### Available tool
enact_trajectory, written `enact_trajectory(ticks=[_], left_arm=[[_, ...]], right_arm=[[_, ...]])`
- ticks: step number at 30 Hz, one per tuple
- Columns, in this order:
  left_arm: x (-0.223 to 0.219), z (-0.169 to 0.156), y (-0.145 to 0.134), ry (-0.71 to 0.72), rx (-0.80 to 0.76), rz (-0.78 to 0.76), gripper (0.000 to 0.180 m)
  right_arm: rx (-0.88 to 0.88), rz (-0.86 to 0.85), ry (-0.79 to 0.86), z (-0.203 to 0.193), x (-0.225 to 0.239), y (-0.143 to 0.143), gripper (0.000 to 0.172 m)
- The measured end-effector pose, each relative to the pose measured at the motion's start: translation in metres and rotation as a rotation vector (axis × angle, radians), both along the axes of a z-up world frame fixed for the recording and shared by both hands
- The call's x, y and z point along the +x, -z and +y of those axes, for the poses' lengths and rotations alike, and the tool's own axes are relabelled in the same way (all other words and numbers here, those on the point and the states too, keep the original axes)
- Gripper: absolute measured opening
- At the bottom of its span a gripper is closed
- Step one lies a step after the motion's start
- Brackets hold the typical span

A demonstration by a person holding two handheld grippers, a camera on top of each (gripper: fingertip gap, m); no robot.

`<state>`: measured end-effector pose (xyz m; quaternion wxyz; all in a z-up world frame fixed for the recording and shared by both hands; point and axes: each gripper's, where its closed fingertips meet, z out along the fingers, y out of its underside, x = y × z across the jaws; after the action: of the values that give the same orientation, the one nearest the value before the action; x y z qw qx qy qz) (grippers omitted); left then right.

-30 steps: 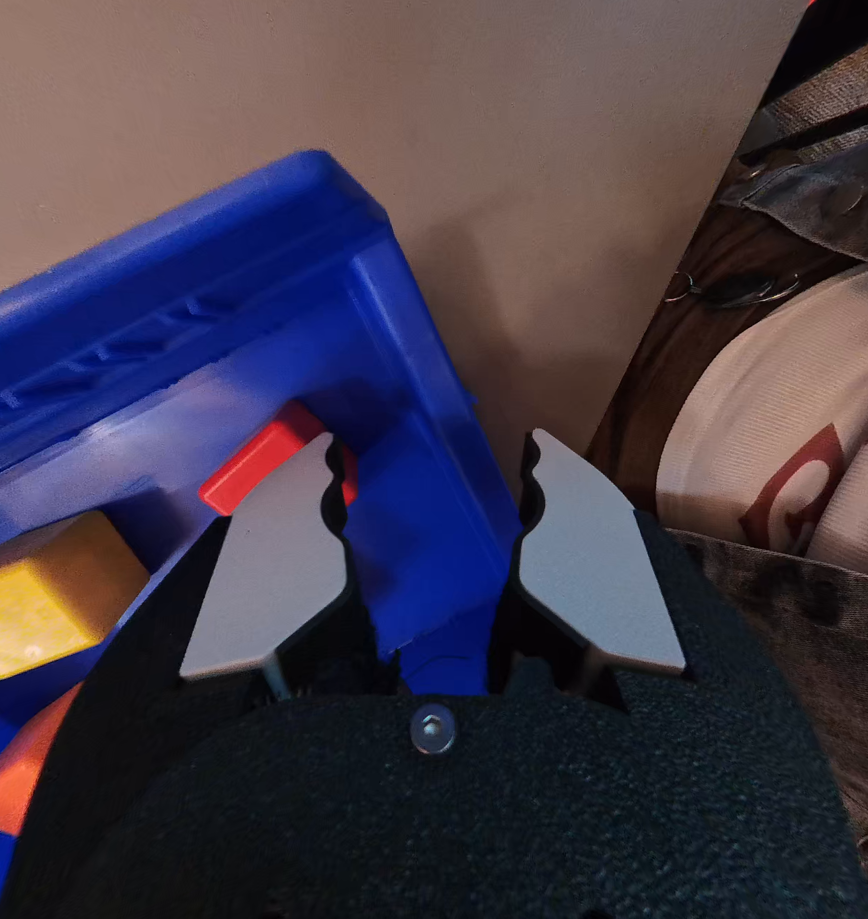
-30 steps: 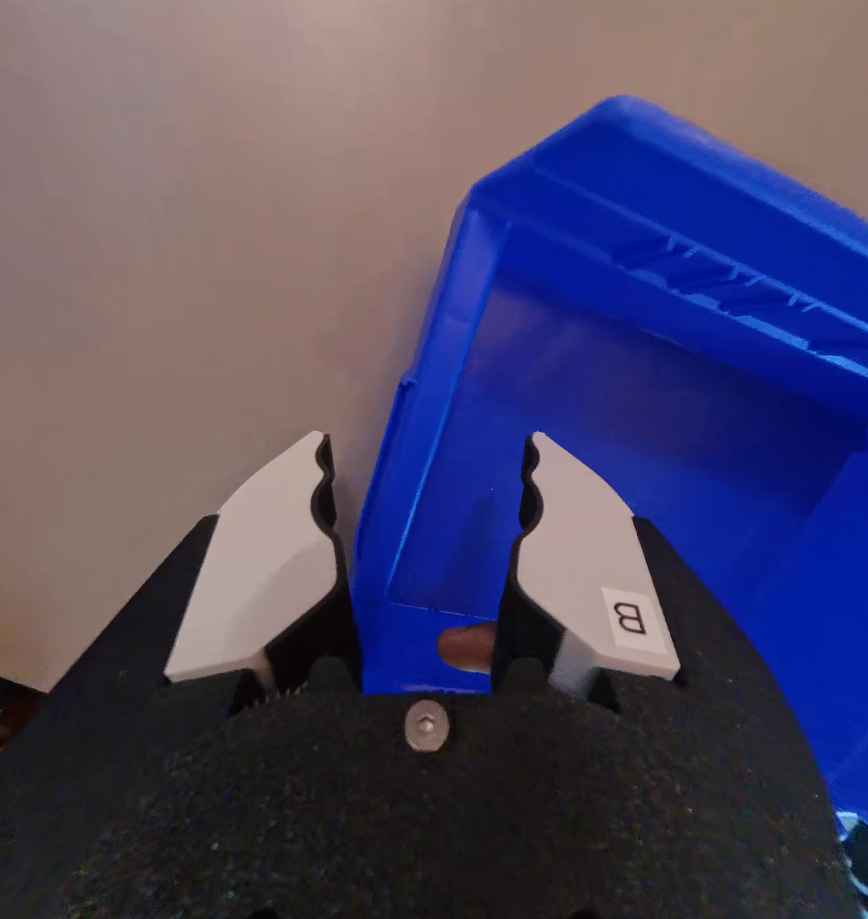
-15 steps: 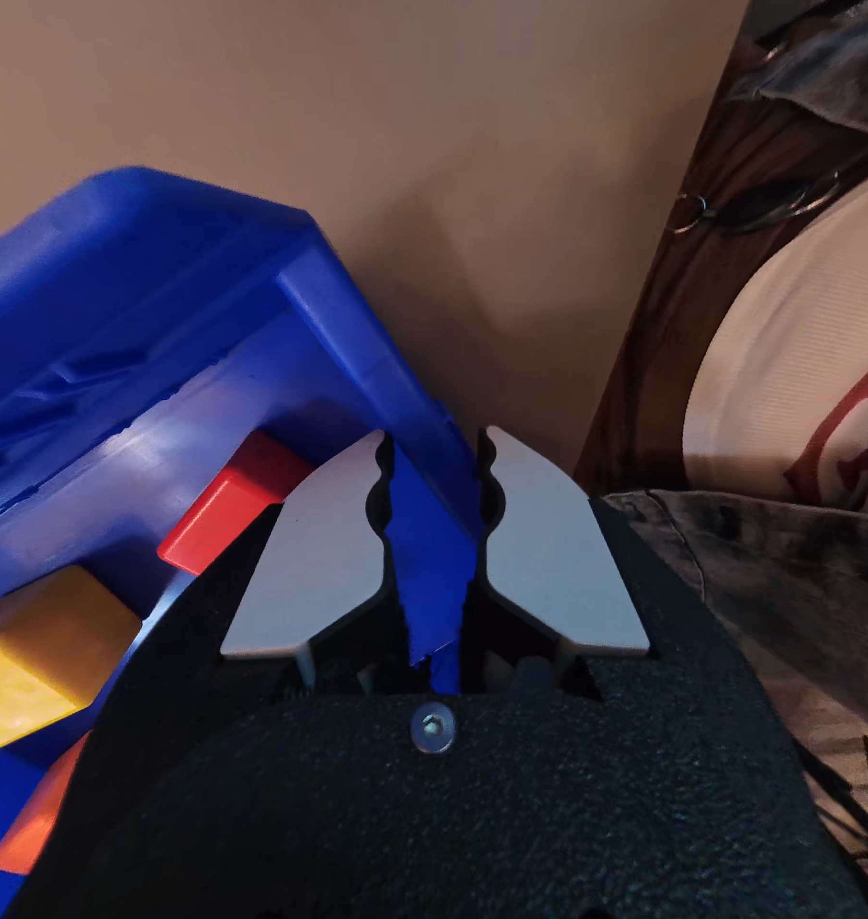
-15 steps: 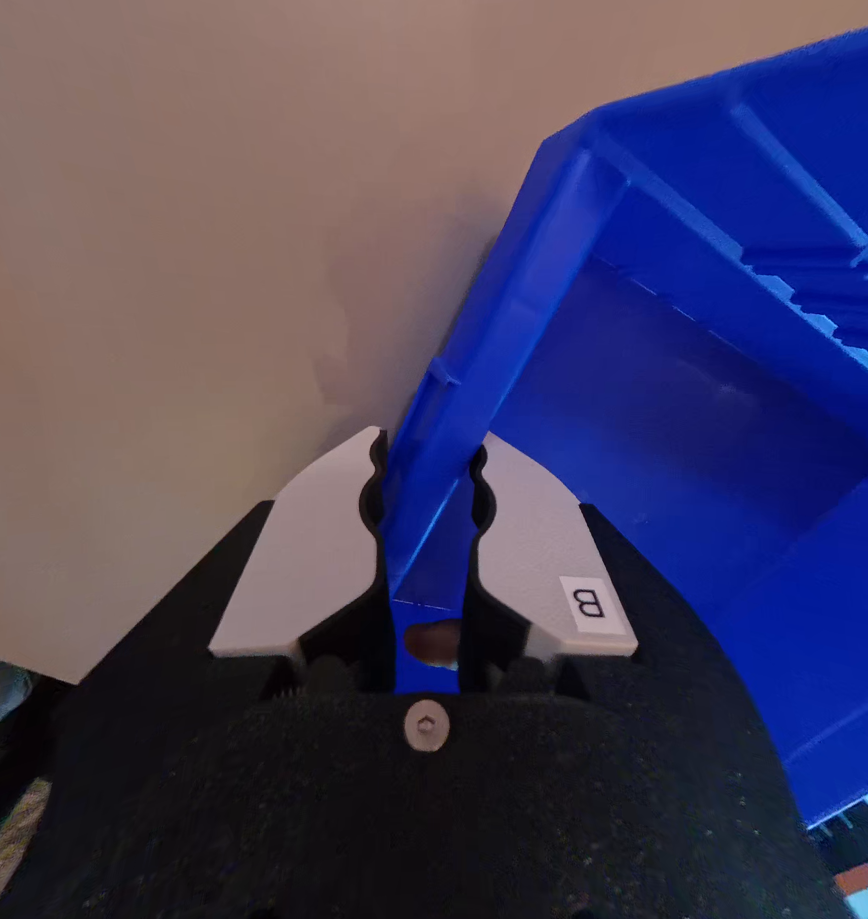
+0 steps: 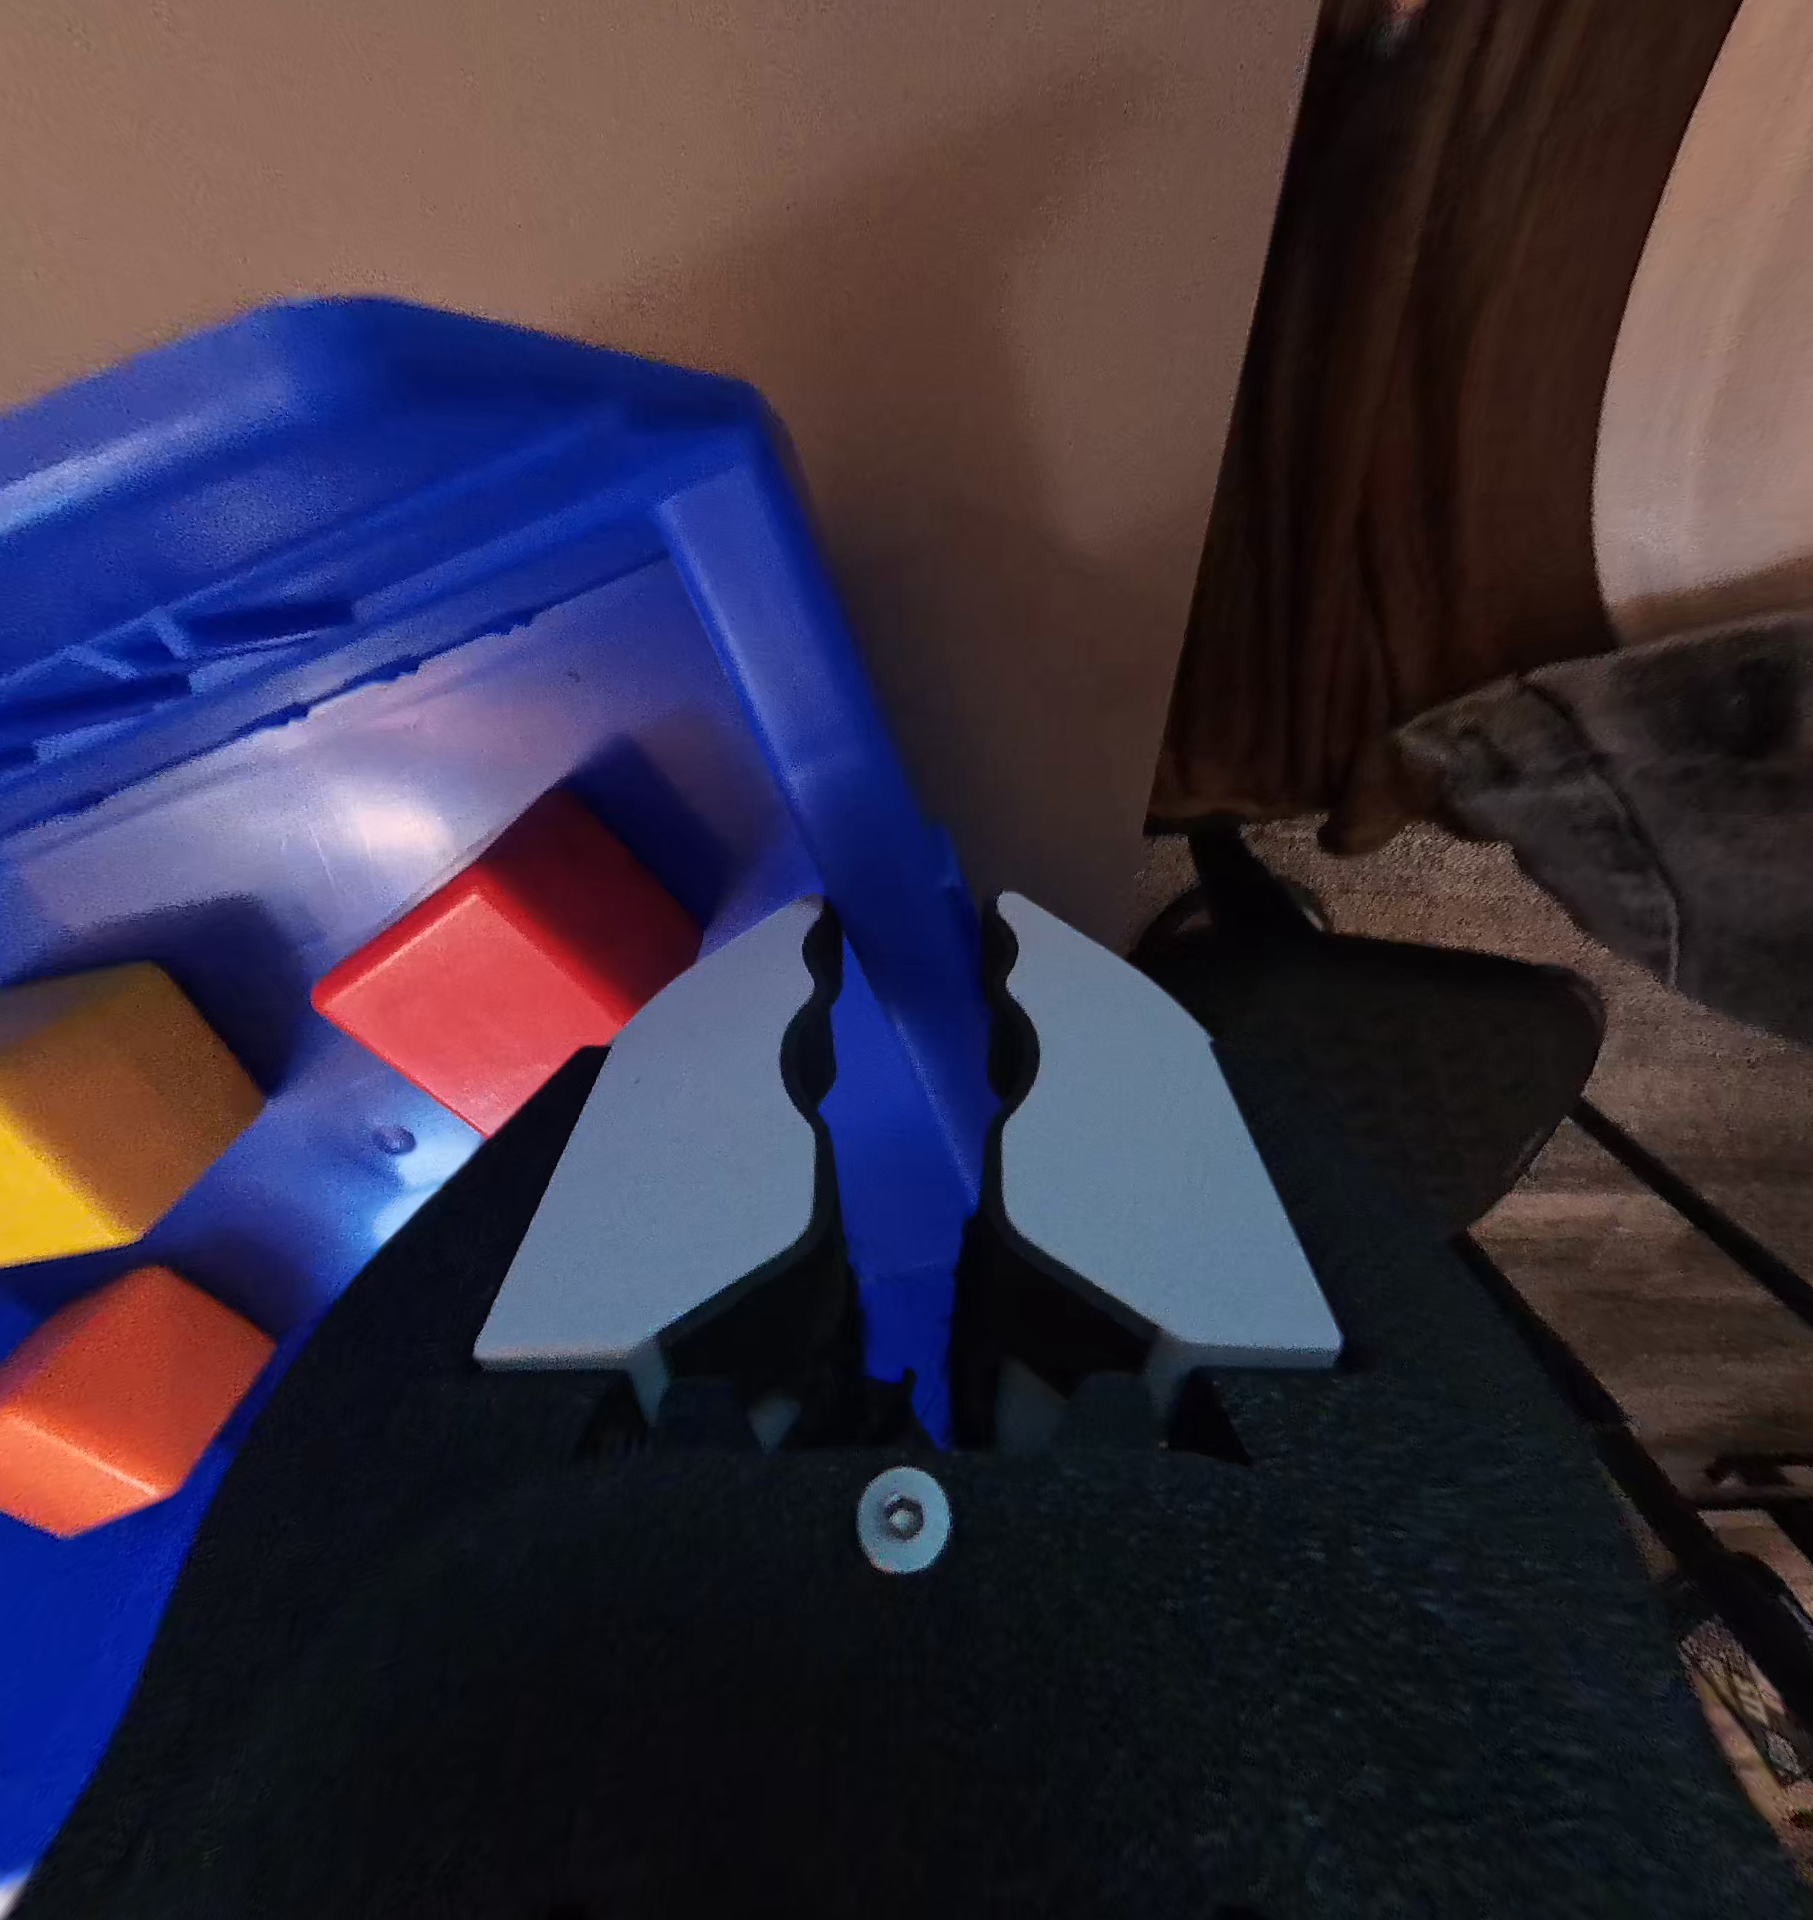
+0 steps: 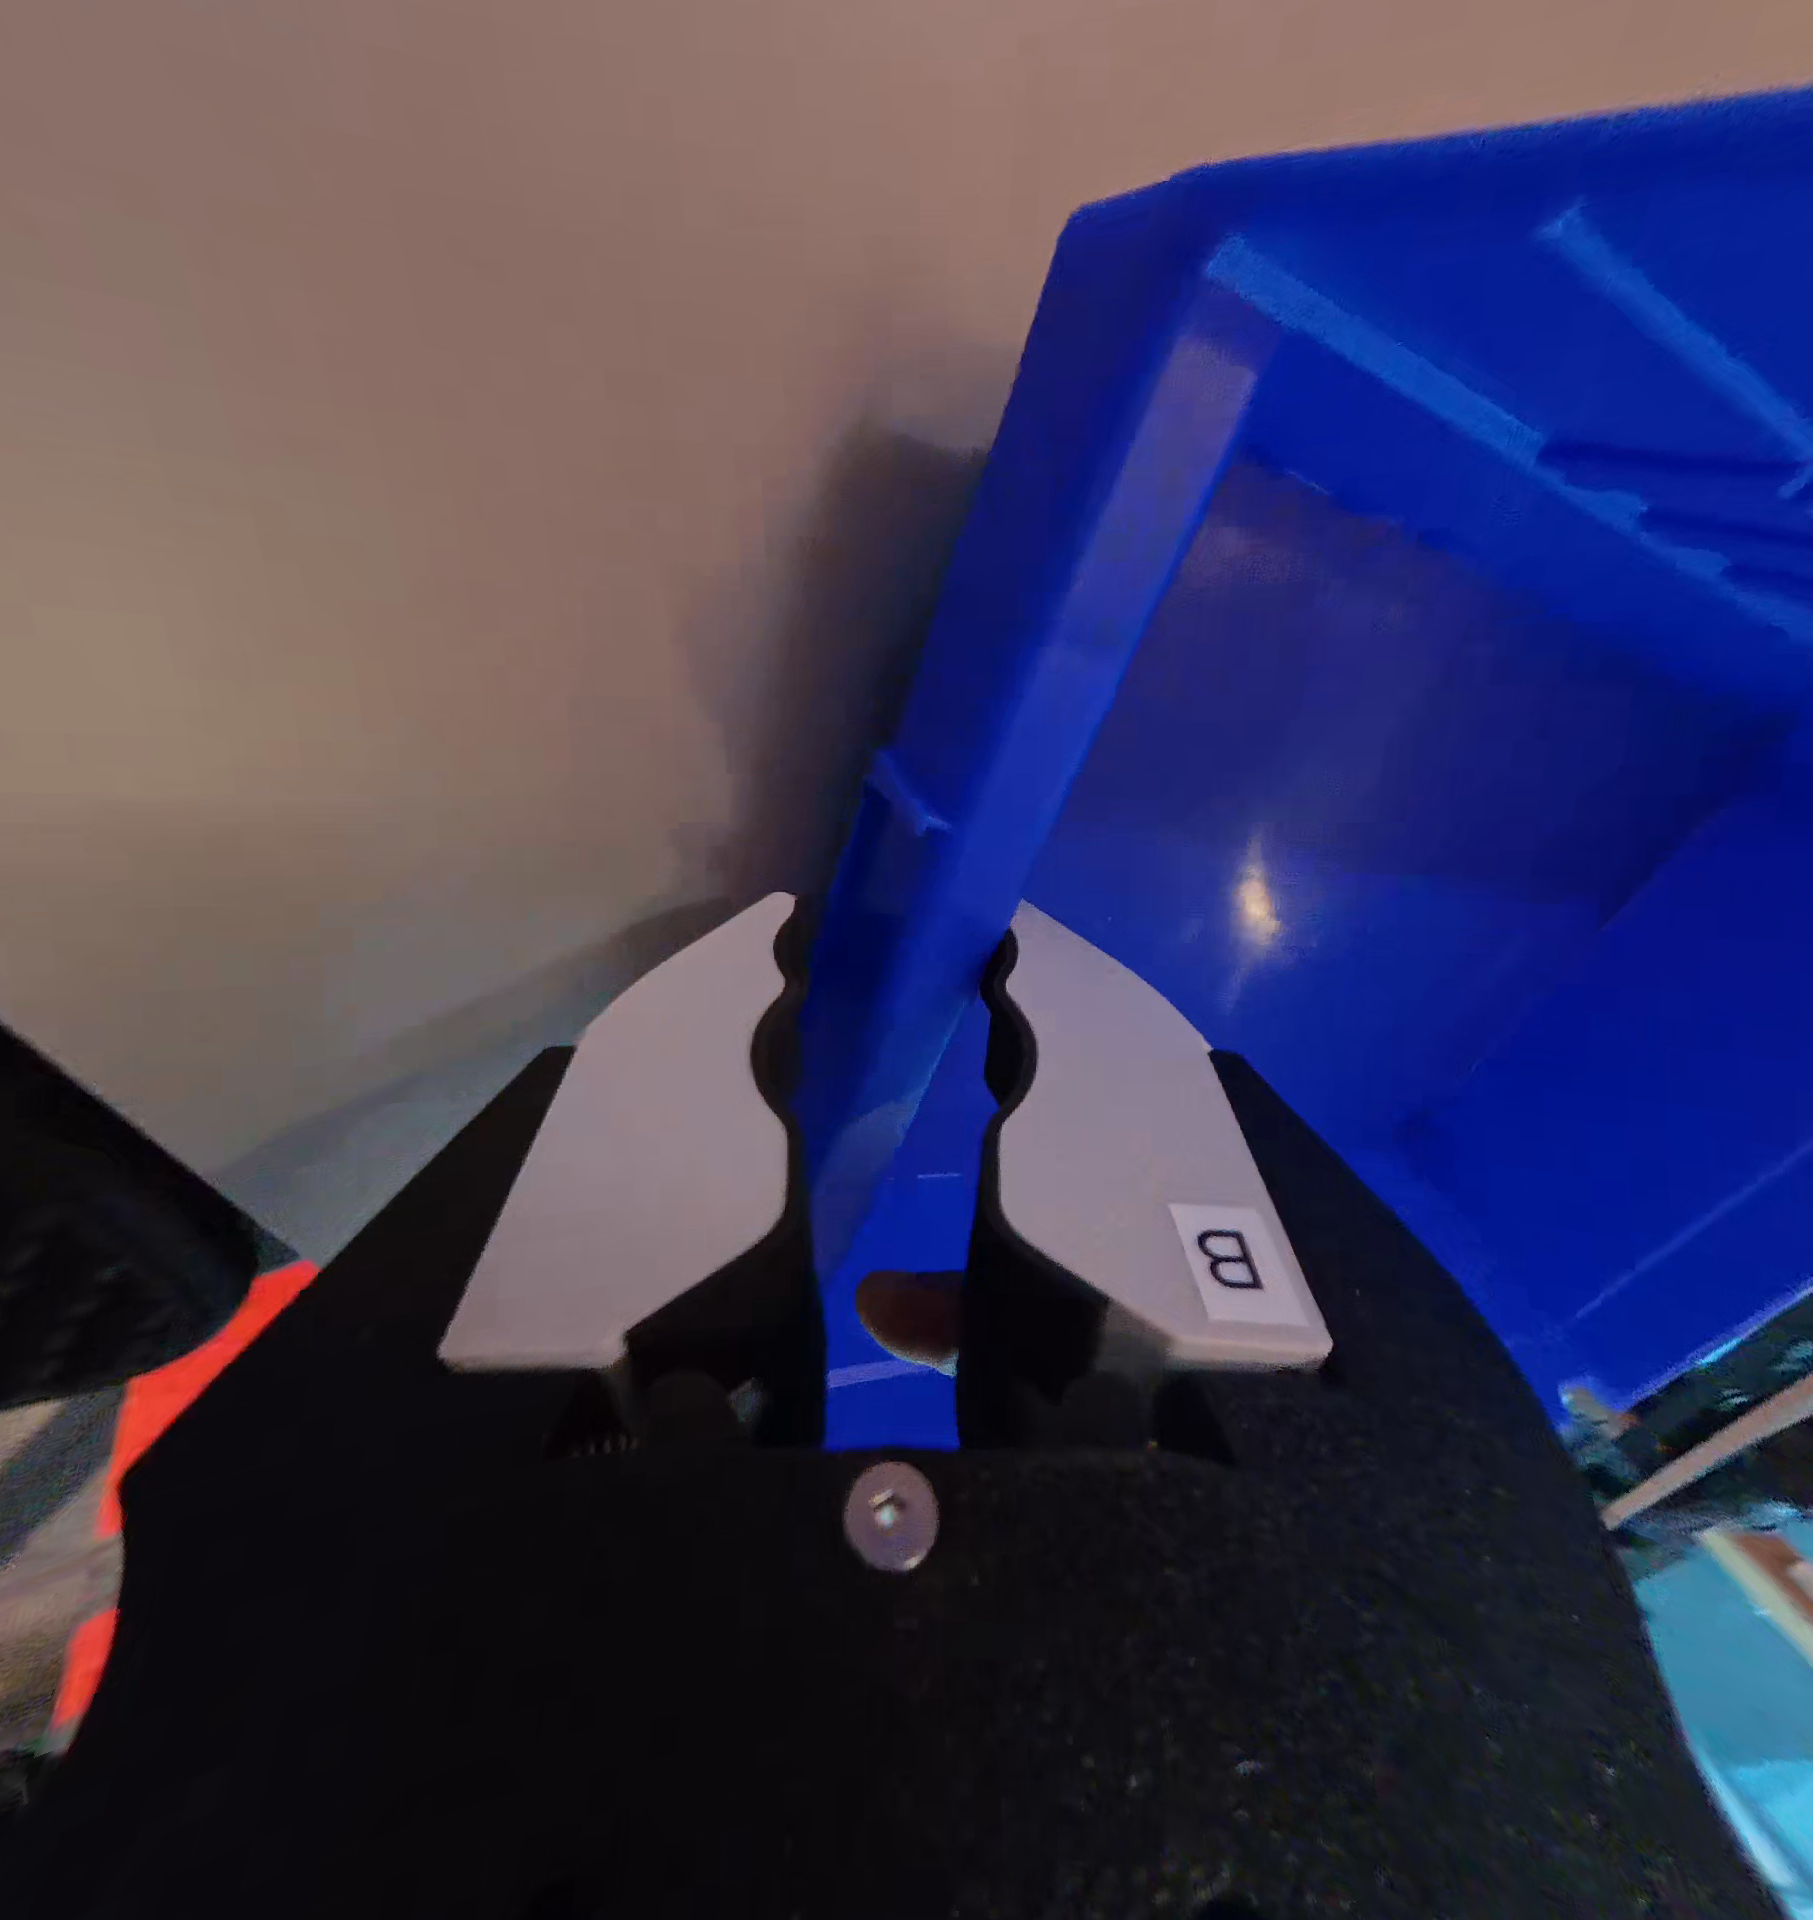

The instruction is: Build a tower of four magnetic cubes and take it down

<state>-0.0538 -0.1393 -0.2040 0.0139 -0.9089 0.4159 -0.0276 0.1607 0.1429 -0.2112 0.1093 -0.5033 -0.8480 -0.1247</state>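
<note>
Three cubes lie loose in the tilted blue bin [image 5: 746,582]: a red cube [image 5: 497,966], a yellow cube [image 5: 71,1112] at its 8 o'clock, and an orange cube [image 5: 102,1392] at the yellow one's 6 o'clock.

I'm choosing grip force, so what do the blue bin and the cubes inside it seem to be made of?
The blue bin looks like glossy moulded plastic: light glints on its walls, and ribs are moulded into its rim. The red cube, yellow cube and orange cube look like smooth, hard, satin plastic with rounded edges; painted wood cannot be ruled out.
</note>
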Motion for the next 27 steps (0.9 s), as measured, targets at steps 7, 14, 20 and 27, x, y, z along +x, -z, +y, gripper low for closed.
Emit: enact_trajectory(ticks=[7, 14, 20, 27], left_arm=[[-0.031, -0.042, 0.0, -0.074, -0.002, 0.035, 0.021], [-0.058, -0.064, -0.001, -0.225, 0.066, 0.042, 0.022], [-0.063, -0.065, -0.001, -0.323, 0.134, -0.007, 0.023], [-0.074, -0.075, -0.001, -0.36, 0.13, -0.005, 0.023]], right_arm=[[0.141, -0.06, -0.171, 0.011, 0.064, -0.002, 0.029], [0.242, -0.116, -0.154, 0.038, 0.125, -0.002, 0.029], [0.246, -0.121, -0.101, 0.034, 0.146, -0.002, 0.029], [0.232, -0.106, -0.024, 0.026, 0.157, -0.002, 0.029]])
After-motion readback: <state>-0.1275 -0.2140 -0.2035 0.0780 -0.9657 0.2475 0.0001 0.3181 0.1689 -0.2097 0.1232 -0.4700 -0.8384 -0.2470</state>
